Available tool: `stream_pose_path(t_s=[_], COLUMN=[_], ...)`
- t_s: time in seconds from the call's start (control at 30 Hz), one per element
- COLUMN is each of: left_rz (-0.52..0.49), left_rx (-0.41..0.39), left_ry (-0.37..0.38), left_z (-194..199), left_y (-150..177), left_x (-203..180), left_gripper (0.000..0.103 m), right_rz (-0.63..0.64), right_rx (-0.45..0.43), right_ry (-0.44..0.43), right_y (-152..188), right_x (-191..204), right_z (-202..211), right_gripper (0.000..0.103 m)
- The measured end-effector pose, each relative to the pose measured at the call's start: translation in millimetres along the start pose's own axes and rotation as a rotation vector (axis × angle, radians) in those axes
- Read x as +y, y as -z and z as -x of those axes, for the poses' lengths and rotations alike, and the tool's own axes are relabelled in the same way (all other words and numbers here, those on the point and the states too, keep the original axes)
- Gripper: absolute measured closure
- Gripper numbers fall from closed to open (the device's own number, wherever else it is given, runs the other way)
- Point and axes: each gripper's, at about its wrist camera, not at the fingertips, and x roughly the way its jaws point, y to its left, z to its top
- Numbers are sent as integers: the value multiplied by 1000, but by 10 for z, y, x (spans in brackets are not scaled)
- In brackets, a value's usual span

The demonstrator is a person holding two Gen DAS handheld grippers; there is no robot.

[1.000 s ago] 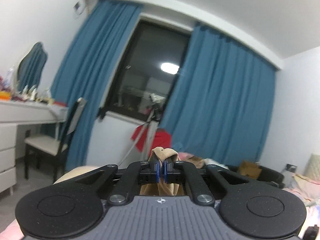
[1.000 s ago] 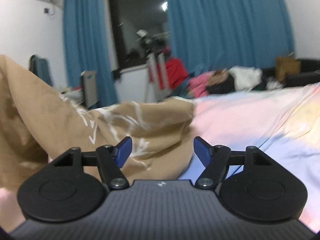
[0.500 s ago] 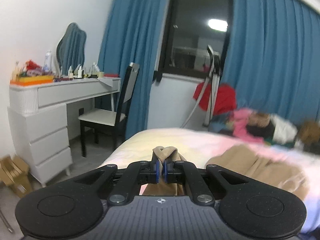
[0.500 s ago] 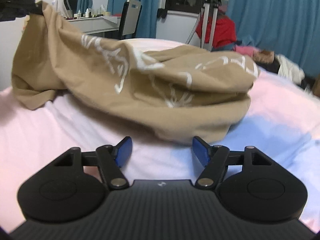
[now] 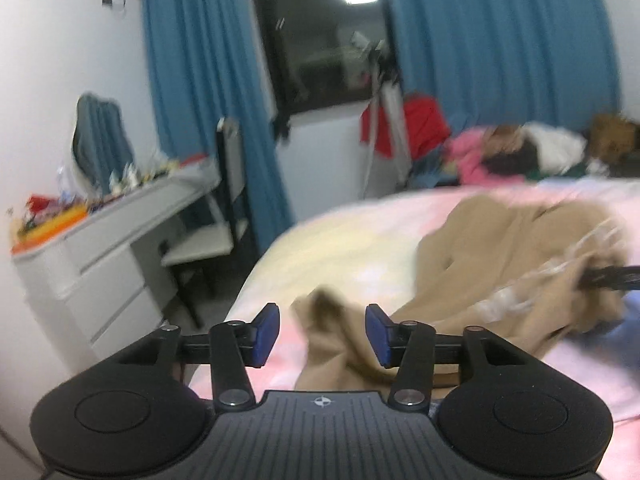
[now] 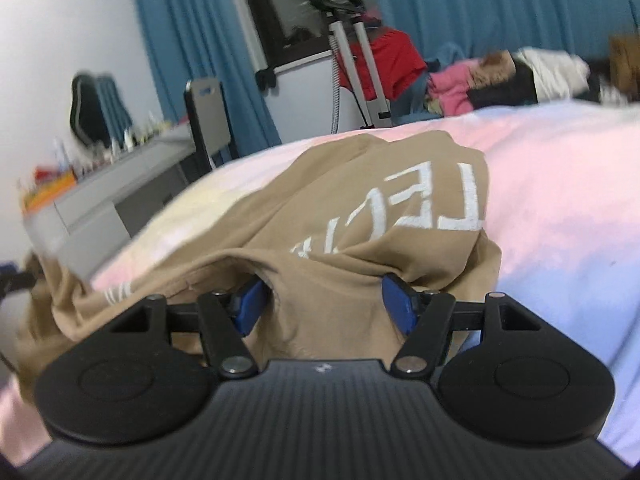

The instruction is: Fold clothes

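A tan garment with white lettering [image 6: 360, 216] lies crumpled on the bed; it also shows in the left wrist view [image 5: 500, 248]. My left gripper [image 5: 323, 334] is open, with a loose tan fold [image 5: 340, 344] lying between its blue pads, not clamped. My right gripper [image 6: 326, 306] is open and pushed into the garment's near edge, cloth bunched between its pads. The right gripper's tip shows in the left wrist view [image 5: 608, 278] at the far right, against the cloth.
The bed [image 5: 352, 232] has a pink and pale blue sheet. A white dresser [image 5: 100, 248] with clutter and a chair [image 5: 228, 184] stand left of it. A stand, red cloth [image 6: 384, 60] and a clothes pile [image 6: 500, 76] lie beyond, before blue curtains.
My left gripper has opened and let go of the tan cloth, which dropped onto the bed. My right gripper has moved forward into the garment's edge.
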Motion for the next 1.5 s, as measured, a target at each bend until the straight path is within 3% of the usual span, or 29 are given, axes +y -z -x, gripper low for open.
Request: stream_pose_path(t_s=[0.13, 0.2, 0.33, 0.43, 0.53, 0.6, 0.63, 0.67, 0.83, 0.93, 1.03, 1.17, 1.3, 1.4, 1.5], left_rz=[-123, -238, -471, -642, -727, -727, -721, -712, -479, -218, 29, 264, 384, 401, 392], left_rx=[-155, -176, -139, -147, -175, -188, -197, -204, -268, -261, -240, -200, -175, -160, -147], left_ry=[117, 195, 248, 194, 118, 81, 71, 66, 193, 365, 550, 686, 725, 738, 726], left_z=[292, 319, 146, -78, -300, -373, -395, -413, -95, 196, 411, 431, 314, 279, 275], left_y=[-31, 24, 289, 527, 666, 663, 649, 628, 153, -171, -403, -504, -587, -553, -451], left_x=[-359, -660, -1235, -1572, -1705, -1713, -1708, -1698, -1459, -1144, -814, -441, -232, -198, -282], left_gripper=[52, 51, 55, 59, 60, 68, 84, 98, 98, 98, 98, 98, 98, 98, 98], right_rz=[-135, -181, -226, -230, -237, -240, -238, -234, -186, -164, -139, -65, 124, 319, 386], right_rx=[19, 18, 22, 25, 27, 28, 28, 27, 22, 6, -47, -119, -149, -159, -176], right_ry=[-23, -32, -35, -27, -24, -24, -23, -21, -19, -75, -128, -118, -62, 26, 140], right_y=[10, 26, 65, 91, 96, 91, 92, 96, 89, 61, 9, -42, -11, 70, 131], right_x=[-201, -257, -305, -307, -316, -323, -322, -316, -254, -231, -197, -20, 317, 658, 839], right_z=[-36, -35, -43, -33, -19, -13, -12, -13, 4, 75, 229, 514, 748, 750, 662], right_gripper=[38, 38, 38, 38, 38, 38, 38, 38, 36, 21, 19, 19, 19, 19, 19])
